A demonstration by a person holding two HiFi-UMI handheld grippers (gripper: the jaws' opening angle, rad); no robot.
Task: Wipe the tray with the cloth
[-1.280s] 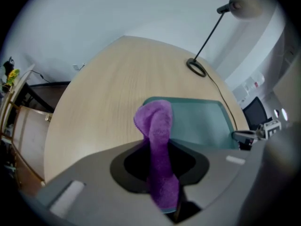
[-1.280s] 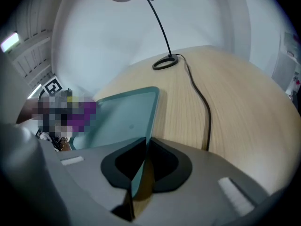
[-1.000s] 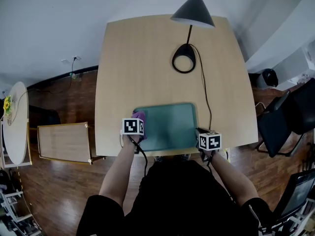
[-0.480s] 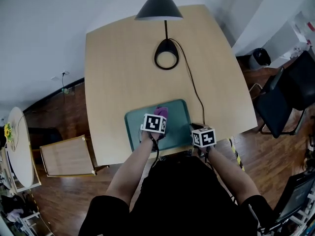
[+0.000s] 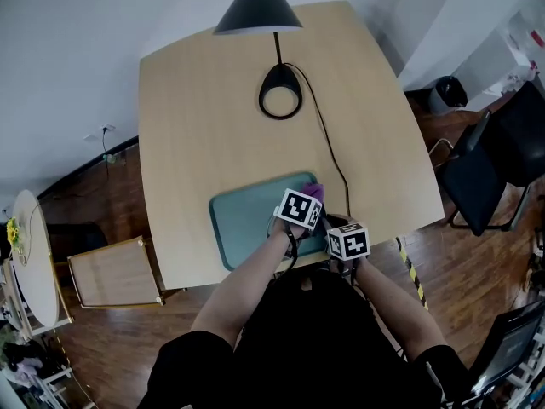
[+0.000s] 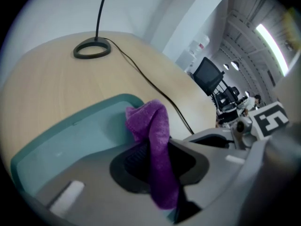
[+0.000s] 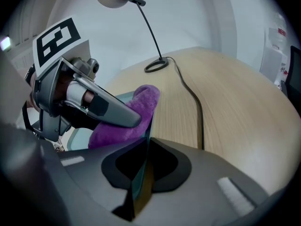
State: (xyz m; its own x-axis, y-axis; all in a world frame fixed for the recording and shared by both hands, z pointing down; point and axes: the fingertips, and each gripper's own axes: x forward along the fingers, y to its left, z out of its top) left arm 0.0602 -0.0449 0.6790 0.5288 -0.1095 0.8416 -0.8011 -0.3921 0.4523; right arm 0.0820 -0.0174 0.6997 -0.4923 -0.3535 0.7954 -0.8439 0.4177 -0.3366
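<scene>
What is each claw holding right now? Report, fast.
Left claw: shut on the purple cloth.
Right claw: shut on the rim of the tray.

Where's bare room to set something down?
Free: the table left of the lamp base and right of its cord; the tray, left half. Crowded: its right end, where the left hand-held gripper pinches the cloth beside the right hand-held gripper clamping the rim.
</scene>
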